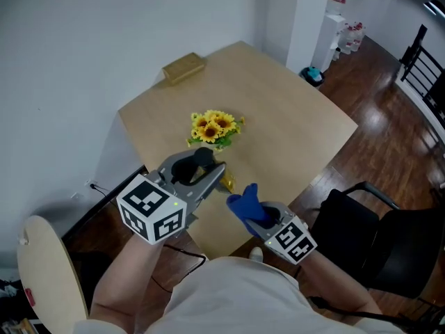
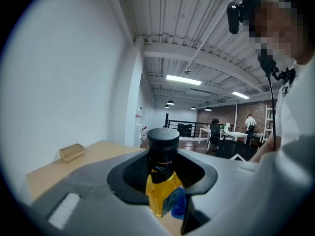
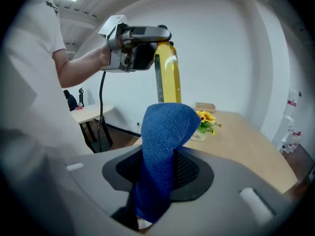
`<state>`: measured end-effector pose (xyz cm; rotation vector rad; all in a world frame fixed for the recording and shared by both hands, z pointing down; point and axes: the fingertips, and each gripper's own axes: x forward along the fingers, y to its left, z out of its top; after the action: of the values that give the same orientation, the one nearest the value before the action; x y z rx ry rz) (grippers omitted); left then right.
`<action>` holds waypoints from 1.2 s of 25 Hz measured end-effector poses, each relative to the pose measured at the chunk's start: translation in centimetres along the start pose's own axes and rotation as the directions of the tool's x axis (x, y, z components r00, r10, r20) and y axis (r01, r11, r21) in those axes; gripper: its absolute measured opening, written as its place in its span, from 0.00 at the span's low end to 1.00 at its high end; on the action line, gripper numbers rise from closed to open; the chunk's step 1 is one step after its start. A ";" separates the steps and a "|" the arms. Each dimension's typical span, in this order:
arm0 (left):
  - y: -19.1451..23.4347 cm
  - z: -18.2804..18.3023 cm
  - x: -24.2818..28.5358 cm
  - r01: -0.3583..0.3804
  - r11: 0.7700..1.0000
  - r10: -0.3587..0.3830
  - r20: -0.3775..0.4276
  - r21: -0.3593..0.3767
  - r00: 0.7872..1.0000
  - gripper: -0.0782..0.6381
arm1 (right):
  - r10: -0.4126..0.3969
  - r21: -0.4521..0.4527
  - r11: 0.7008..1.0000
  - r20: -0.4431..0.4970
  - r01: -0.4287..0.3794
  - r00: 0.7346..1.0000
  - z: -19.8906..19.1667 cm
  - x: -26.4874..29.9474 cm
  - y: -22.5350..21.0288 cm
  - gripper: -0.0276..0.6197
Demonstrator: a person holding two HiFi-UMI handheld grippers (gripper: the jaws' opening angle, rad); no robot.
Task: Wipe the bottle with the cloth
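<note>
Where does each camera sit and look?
Head view: on the person's head, facing down at the table; left gripper, right gripper, forearms show.
Left gripper view: rides that gripper, facing the bottle it grips; shirt shows.
Right gripper view: rides that gripper, facing its cloth; an arm shows.
Both gripper views share the bottle.

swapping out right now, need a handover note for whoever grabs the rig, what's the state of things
Left hand-held gripper: shut on the bottle at its neck, holding it upright above the table.
Right hand-held gripper: shut on the cloth, which is raised to the bottle's lower end; contact not certain.
Done: both things are picked up and brought together.
Left: wipe the bottle all round. How much is already wiped cannot be told.
</note>
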<state>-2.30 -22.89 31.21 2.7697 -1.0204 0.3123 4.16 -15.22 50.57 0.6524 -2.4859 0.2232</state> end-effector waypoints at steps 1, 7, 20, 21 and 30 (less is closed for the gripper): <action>0.2 -0.1 -0.1 -0.009 1.000 0.009 -0.007 0.013 1.000 0.32 | -0.015 0.006 1.000 0.003 0.015 1.000 0.2 -0.5 -0.7 0.28; -0.2 -1.9 -0.7 0.024 1.000 -0.024 -0.042 0.006 0.999 0.32 | -0.085 -0.011 0.996 0.207 0.089 0.975 9.3 -5.0 -4.2 0.28; -1.4 -2.5 -2.9 0.096 0.995 -0.097 -0.022 -0.018 0.995 0.32 | -0.007 0.035 0.999 0.150 0.001 0.989 8.9 0.8 -2.4 0.28; -1.3 -2.4 -3.1 0.094 0.995 -0.094 -0.021 -0.017 0.995 0.32 | -0.003 0.063 0.998 0.125 -0.005 0.992 7.5 1.6 -2.4 0.28; -1.3 -0.1 -4.8 0.108 0.994 -0.107 0.027 -0.015 0.994 0.32 | 0.121 0.366 0.922 0.043 -0.128 0.992 0.6 6.0 0.7 0.28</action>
<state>-5.05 -18.93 30.00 2.8082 -0.8711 0.2514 -0.81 -17.15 53.39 0.6446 -2.5275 0.7507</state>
